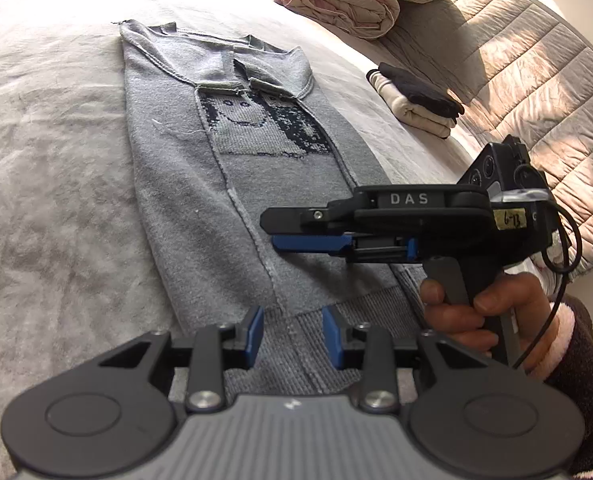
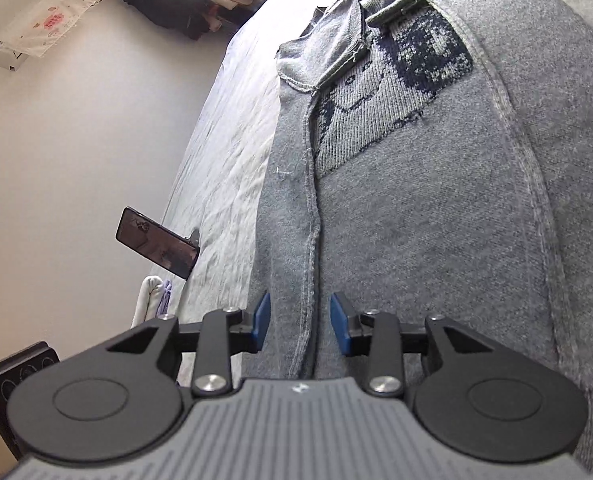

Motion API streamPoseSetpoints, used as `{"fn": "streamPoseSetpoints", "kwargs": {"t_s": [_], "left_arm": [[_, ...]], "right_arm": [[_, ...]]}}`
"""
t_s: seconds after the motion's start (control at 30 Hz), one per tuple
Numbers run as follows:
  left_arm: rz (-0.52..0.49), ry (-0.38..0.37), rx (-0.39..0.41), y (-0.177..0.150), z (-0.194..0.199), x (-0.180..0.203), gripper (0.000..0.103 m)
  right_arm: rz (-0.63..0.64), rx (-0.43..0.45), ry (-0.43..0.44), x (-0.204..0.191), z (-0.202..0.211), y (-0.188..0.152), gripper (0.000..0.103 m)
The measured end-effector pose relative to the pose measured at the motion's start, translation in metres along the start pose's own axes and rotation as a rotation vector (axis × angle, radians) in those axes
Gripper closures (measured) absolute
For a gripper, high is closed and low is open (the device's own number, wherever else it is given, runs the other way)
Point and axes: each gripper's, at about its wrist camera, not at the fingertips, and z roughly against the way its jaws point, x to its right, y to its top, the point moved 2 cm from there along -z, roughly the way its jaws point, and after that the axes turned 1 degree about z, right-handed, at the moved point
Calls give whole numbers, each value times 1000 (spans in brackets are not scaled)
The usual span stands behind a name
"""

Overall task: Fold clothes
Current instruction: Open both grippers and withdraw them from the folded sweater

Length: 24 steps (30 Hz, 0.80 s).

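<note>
Grey bed cover (image 1: 48,184) under all, cut off at the edges. Grey sweater (image 1: 184,168) laid flat, sleeves folded in, hem hidden at 6 o'clock. Left gripper (image 1: 293,330) parted, gripping nothing. Right gripper (image 2: 300,322) at 3 o'clock, parted, empty.

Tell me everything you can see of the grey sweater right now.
The grey sweater is a knit, lying flat on the bed, inside out with seams showing. Both sides and sleeves are folded inward over a dark smiling-face motif. The ribbed hem lies nearest the open left gripper; the open right gripper hovers over one folded edge.
</note>
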Motion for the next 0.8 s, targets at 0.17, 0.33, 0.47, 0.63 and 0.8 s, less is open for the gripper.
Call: {"fn": "streamPoseSetpoints", "kwargs": {"t_s": [0.17, 0.33, 0.47, 0.63, 0.8], "left_arm": [[-125, -30, -80, -7, -9, 8, 70], [-135, 64, 50, 16, 2, 0, 59], [-103, 171, 193, 36, -8, -15, 51], [-91, 185, 131, 31, -35, -24, 51], [-139, 204, 72, 15, -29, -3, 43]], "right_arm": [[111, -1, -66, -14, 6, 3, 65], [266, 98, -184, -19, 44, 21, 65], [365, 207, -320, -5, 69, 35, 65], [356, 197, -420, 27, 71, 36, 65], [405, 89, -457, 23, 68, 9, 65]]}}
